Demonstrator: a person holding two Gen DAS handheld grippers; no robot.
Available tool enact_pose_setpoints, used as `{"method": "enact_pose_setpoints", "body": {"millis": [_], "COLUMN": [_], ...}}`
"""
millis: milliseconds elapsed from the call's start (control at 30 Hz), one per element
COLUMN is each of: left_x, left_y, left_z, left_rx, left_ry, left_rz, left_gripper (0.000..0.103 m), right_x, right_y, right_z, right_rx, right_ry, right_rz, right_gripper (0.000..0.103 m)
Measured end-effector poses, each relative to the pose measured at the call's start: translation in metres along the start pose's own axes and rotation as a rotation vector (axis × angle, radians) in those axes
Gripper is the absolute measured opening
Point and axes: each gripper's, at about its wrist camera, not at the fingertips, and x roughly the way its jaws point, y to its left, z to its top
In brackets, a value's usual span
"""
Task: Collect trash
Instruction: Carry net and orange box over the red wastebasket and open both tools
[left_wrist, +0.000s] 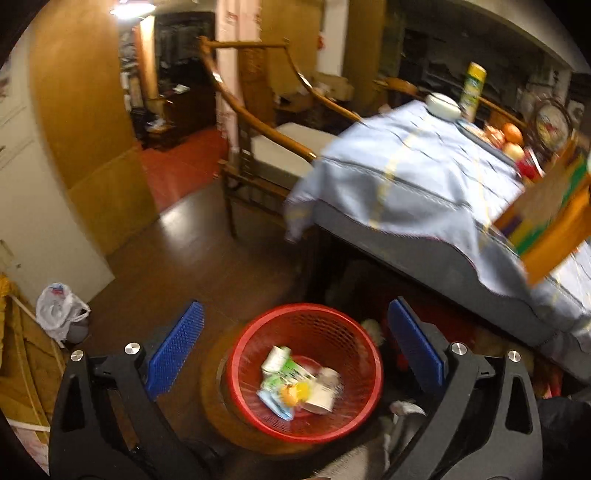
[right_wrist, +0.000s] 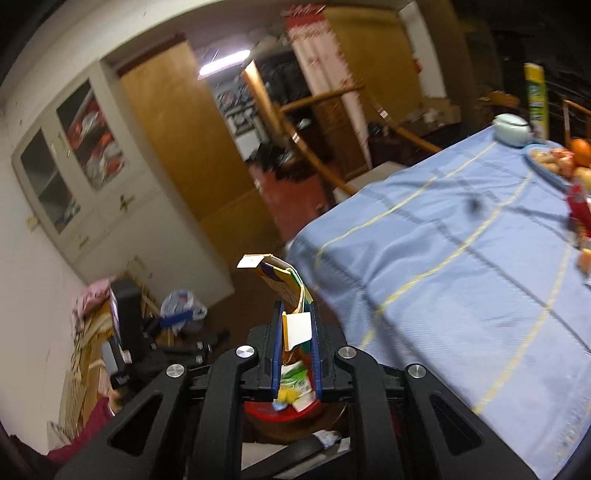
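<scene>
left gripper (left_wrist: 295, 354) fingers released above red basket (left_wrist: 354, 328); right gripper (right_wrist: 295, 332) grasping flattened carton (right_wrist: 284, 280), print unreadable.

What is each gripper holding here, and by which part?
Left gripper: nothing, open above the red basket. Right gripper: a flattened cardboard carton, pinched near its lower end.

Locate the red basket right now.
In the left wrist view the red basket sits on the floor at bottom centre, between the open left gripper fingers, just below the table edge, with trash inside.
</scene>
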Motion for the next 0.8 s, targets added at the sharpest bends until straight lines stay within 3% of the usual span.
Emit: {"method": "enact_pose_setpoints", "body": {"millis": [133, 200, 233, 267, 333, 600, 800], "left_x": [-0.007, -0.008, -0.01, -0.012, -0.016, -0.017, -0.022], "left_y": [0.024, 0.035, 0.041, 0.044, 0.048, 0.02, -0.019], "left_z": [0.002, 0.003, 0.004, 0.003, 0.003, 0.005, 0.01], "left_rx": [-0.033, -0.049, -0.06, -0.066, -0.073, -0.003, 0.064], "left_ry": [-0.046, -0.055, -0.06, -0.064, -0.072, -0.075, -0.089], "left_rz": [0.087, 0.112, 0.119, 0.122, 0.126, 0.099, 0.047], "left_gripper": [0.096, 0.096, 0.096, 0.096, 0.096, 0.096, 0.096], "right_x": [0.044, 0.064, 0.069, 0.074, 0.076, 0.042, -0.013], "right_y": [0.025, 0.037, 0.037, 0.04, 0.042, 0.015, -0.028], "right_z": [0.003, 0.003, 0.002, 0.001, -0.001, 0.005, 0.002], "right_rx": [-0.039, -0.068, -0.069, -0.072, -0.097, -0.05, 0.026], "right_ry": [0.084, 0.124, 0.138, 0.143, 0.138, 0.048, -0.065], "right_rz": [0.025, 0.046, 0.054, 0.055, 0.034, -0.024, -0.103], "right_gripper": [0.013, 0.019, 0.027, 0.043, 0.045, 0.046, 0.052]}}
